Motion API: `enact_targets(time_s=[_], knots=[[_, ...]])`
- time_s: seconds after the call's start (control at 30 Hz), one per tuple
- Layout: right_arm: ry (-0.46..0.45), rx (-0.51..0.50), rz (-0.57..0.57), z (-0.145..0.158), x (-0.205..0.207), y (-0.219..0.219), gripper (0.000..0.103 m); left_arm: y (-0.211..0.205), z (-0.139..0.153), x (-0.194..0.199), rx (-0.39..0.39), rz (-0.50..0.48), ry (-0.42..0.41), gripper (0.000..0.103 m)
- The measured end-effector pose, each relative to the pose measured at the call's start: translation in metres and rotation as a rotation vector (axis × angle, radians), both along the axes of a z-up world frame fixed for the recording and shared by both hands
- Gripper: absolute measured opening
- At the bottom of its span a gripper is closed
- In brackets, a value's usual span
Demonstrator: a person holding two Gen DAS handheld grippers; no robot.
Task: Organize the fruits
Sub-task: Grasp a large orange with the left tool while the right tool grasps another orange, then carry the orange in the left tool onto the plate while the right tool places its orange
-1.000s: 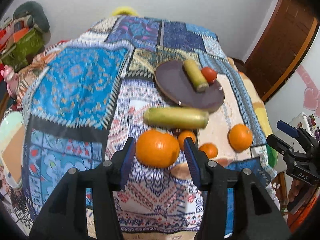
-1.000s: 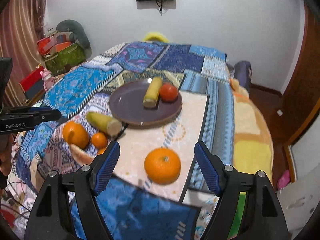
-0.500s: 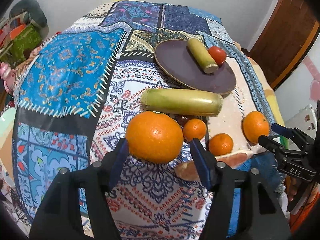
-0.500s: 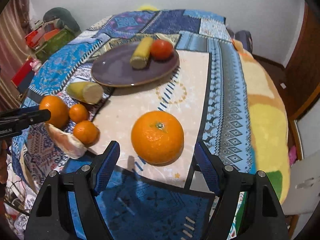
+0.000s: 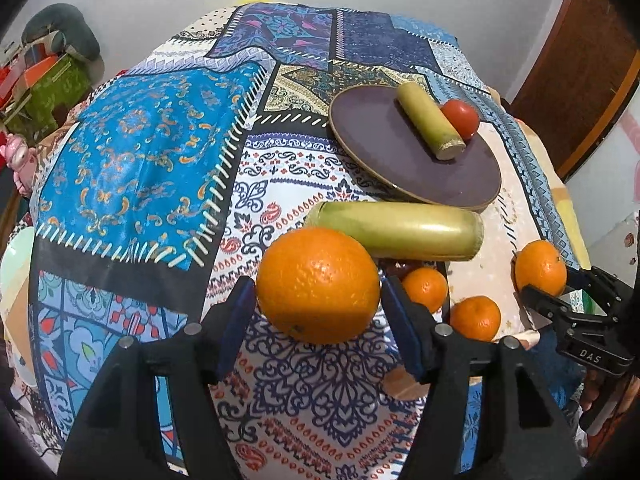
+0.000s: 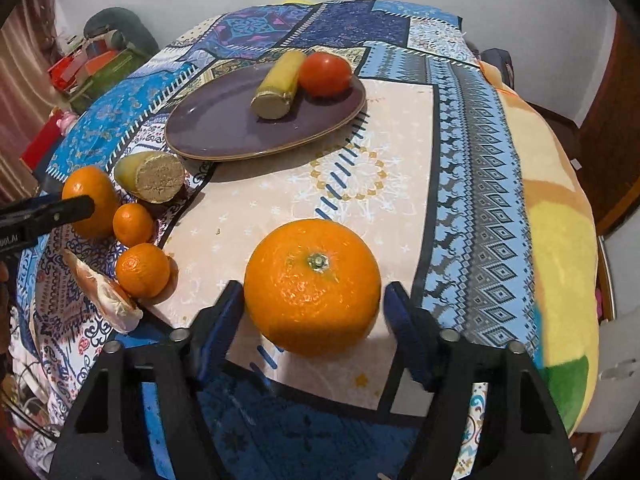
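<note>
A large orange (image 5: 318,284) lies on the patterned cloth between the fingers of my left gripper (image 5: 316,300). Its pads stand close on either side with narrow gaps showing. A second large orange (image 6: 312,292) rests on the pale cloth panel between the fingers of my right gripper (image 6: 313,300), whose jaws are closing, slim gaps still visible. A purple plate (image 6: 216,124) further back carries a yellow-green stalk piece (image 6: 278,84) and a red tomato (image 6: 325,74). Another stalk piece (image 5: 400,236) and two small oranges (image 5: 426,288) (image 5: 476,316) lie on the cloth.
A pale wrapped piece (image 6: 100,292) lies near the small oranges at the table's near left edge. The patterned cloth (image 5: 132,168) covers the whole table. Boxes and bags (image 6: 96,64) stand at the far left, and a brown door (image 5: 576,76) on the right.
Both grippers came down and closer, so each large orange now sits between the fingers. The left jaws widened; the right jaws narrowed.
</note>
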State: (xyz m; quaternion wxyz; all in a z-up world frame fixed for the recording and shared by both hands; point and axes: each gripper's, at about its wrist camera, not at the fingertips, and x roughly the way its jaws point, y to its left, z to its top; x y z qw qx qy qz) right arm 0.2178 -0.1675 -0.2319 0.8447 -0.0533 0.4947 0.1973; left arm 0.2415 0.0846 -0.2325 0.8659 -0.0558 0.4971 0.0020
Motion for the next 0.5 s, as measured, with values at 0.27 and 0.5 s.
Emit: enact_targets(time_s=[0.27,0.5], knots=[[-0.002,0.018,-0.002,0.002,0.002,-0.003,0.062,-0.003,-0.012,0.008,0.025,-0.014,0.038,0.067],[-0.021,0.028,-0.005,0.01,0.001,-0.004,0.062,0.0,-0.009,0.005,0.002,-0.006,0.031,0.067]])
